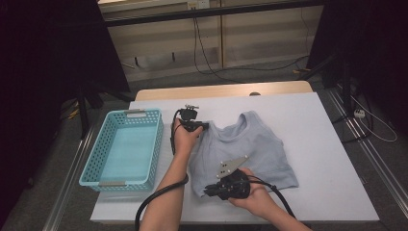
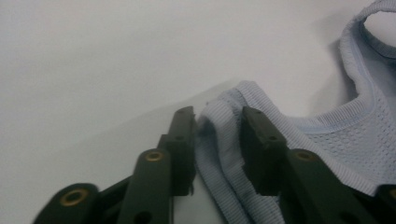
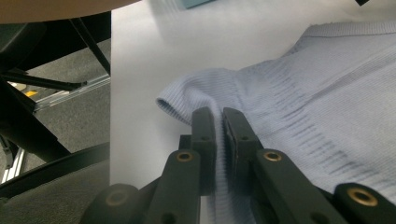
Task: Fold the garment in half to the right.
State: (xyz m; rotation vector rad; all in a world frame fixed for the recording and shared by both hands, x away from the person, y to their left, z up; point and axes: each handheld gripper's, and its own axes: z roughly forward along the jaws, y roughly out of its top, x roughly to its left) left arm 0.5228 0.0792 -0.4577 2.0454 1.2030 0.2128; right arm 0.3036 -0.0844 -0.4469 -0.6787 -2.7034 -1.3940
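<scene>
Leftmost, a light blue perforated basket (image 1: 126,147) is seen standing on the white table cover (image 1: 317,144), just beside the garment and apart from it. Next to it, the left gripper (image 1: 204,126) is held at the upper left corner of a pale blue knitted tank top (image 1: 250,149), which is spread flat across the middle of the table with its neckline turned away from the person. In the left gripper view, the folded shoulder strap (image 2: 219,135) of the top is seen lying between the two black jaws of the left gripper (image 2: 218,122); the jaws are set only partly together, with a narrow gap visible beside each pad, so a firm pinch on the fabric cannot be confirmed. Further right and nearer the person, the right gripper (image 1: 208,191) is held at the lower left corner of the top, its grey three-cornered plate (image 1: 232,165) lying over the cloth. In the right gripper view, the right gripper (image 3: 219,119) is shown with its jaws drawn tightly together on the ribbed hem (image 3: 187,95), a thin layer of fabric being clamped between the pads.
</scene>
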